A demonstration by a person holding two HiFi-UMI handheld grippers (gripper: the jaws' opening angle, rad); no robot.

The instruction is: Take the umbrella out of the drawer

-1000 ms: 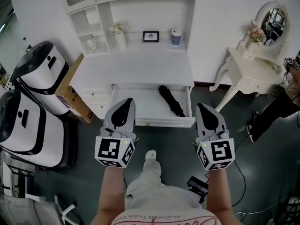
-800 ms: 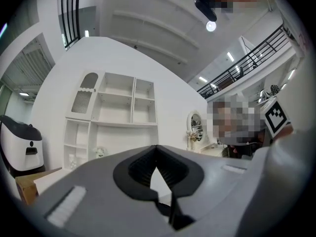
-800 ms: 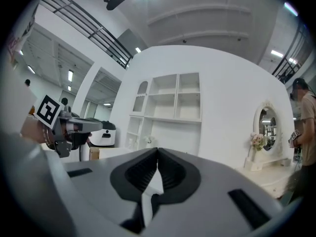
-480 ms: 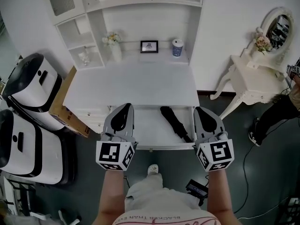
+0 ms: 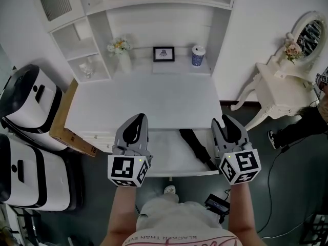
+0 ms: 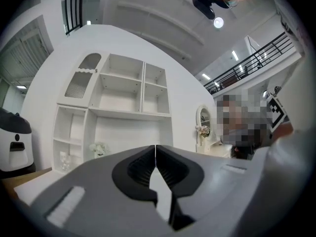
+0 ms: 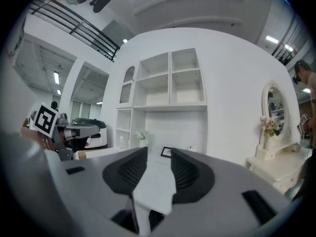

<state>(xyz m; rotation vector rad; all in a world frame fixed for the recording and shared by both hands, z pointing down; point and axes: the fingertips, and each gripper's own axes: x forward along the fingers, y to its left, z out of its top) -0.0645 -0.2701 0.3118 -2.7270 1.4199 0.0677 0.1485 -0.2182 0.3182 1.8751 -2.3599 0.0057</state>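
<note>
A black folded umbrella [image 5: 196,146] lies in the right half of the open white drawer [image 5: 166,155] under the desk's front edge. My left gripper [image 5: 137,119] hovers over the drawer's left part with its jaws shut and empty; in the left gripper view [image 6: 156,147] the tips touch. To the right of the umbrella, my right gripper [image 5: 226,121] is held above the drawer's right end. Its jaws are opening, and in the right gripper view [image 7: 159,153] a narrow gap shows with nothing in it. Neither gripper touches the umbrella.
The white desk top [image 5: 148,99] carries a flower vase [image 5: 120,53], a picture frame [image 5: 164,54] and a cup [image 5: 198,55] at the back. White machines [image 5: 25,111] and a cardboard box [image 5: 64,122] stand left. A dressing table [image 5: 287,86] and a person's legs [image 5: 300,126] are right.
Both grippers have moved forward toward the desk and now reach over the open drawer. The umbrella lies closer to the right gripper than before.
</note>
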